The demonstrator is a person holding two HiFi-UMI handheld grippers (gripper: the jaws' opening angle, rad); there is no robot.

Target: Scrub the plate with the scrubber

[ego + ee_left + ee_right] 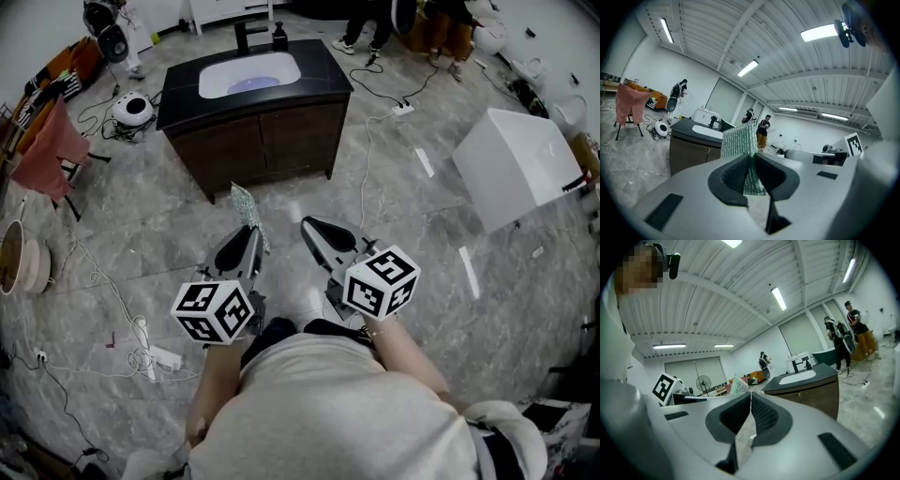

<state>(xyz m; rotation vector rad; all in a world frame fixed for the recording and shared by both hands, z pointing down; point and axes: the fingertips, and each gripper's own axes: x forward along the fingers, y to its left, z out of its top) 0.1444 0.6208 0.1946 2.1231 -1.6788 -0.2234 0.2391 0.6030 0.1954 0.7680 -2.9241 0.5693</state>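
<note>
**Head view.** Looks like the approach step, with scrubbing not yet begun. Shows the left hand-held gripper (246, 234) pinching the green mesh scrubber (246, 202), which sticks out past the jaw tips. Shows the right hand-held gripper (314, 230) just beside it, pressed together on nothing. Places both over the bare floor (441, 272), well apart from the dark sink worktop (323, 80) and its white basin (248, 73) ahead. Shows no plate anywhere; perhaps down in the basin, but cannot tell. Calls next, most likely, for closing in on the sink, finding the plate, steadying it with the free right hand-held gripper and only then bringing the scrubber onto it.

**Left gripper view.** Shows the left hand-held gripper (751, 159) clamped on the scrubber (739, 140), pads pressing the mesh from both sides, most of it standing up beyond the tips. Puts the sink worktop (686, 127) left of the jaws and far off.

**Right gripper view.** Shows the right hand-held gripper (750, 401) closed pad against pad, with nothing between. Catches the scrubber (738, 386) just left of the jaws and the sink worktop (806, 380) off to the right, well apart. Gives no sight of a plate here either.
</note>
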